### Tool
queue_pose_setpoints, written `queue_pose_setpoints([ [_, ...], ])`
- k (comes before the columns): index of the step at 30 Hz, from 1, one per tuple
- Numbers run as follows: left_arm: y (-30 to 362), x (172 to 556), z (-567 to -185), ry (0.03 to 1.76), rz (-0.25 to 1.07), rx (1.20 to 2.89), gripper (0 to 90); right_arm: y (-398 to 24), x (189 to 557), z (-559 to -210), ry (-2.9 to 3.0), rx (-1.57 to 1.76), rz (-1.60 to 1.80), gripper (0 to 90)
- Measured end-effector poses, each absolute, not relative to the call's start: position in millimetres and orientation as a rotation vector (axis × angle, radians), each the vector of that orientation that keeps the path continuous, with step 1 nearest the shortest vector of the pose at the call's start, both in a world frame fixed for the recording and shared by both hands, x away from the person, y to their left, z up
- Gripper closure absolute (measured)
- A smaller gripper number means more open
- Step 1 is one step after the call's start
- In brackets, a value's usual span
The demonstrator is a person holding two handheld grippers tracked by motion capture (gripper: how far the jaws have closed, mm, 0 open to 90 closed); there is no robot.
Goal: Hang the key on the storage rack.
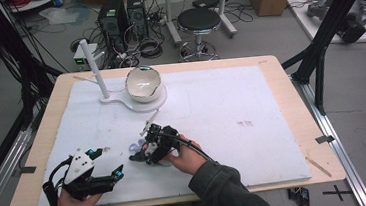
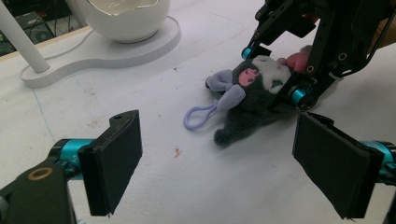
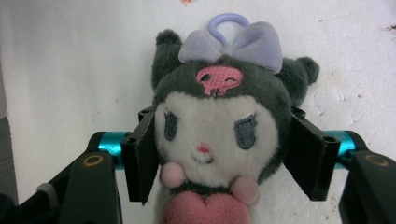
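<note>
The plush toy [image 3: 219, 126] is being pinched at the head between the two black pads of the right gripper [image 3: 219, 149], and is lying on the white mat [image 1: 231, 104] near the table's front edge (its lilac loop [image 2: 198, 116] is resting flat on the mat). The left gripper [image 2: 217, 161] is being held just beside it, jaws spread with nothing between them.
</note>
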State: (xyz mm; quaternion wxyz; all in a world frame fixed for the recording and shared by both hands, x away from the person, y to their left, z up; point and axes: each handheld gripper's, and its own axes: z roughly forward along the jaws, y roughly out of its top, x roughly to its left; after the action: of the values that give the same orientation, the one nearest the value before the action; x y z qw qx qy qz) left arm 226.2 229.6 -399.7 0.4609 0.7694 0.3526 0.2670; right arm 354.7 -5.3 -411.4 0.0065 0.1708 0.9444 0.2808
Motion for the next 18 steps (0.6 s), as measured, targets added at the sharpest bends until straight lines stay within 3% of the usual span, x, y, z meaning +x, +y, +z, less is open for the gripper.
queue_pose_setpoints([
  [18, 230.8, 226.5, -399.9, 0.871, 0.657, 1.89, 16.3, -12.9, 359.8, -402.5, 2.95, 0.516, 1.0, 39.2],
])
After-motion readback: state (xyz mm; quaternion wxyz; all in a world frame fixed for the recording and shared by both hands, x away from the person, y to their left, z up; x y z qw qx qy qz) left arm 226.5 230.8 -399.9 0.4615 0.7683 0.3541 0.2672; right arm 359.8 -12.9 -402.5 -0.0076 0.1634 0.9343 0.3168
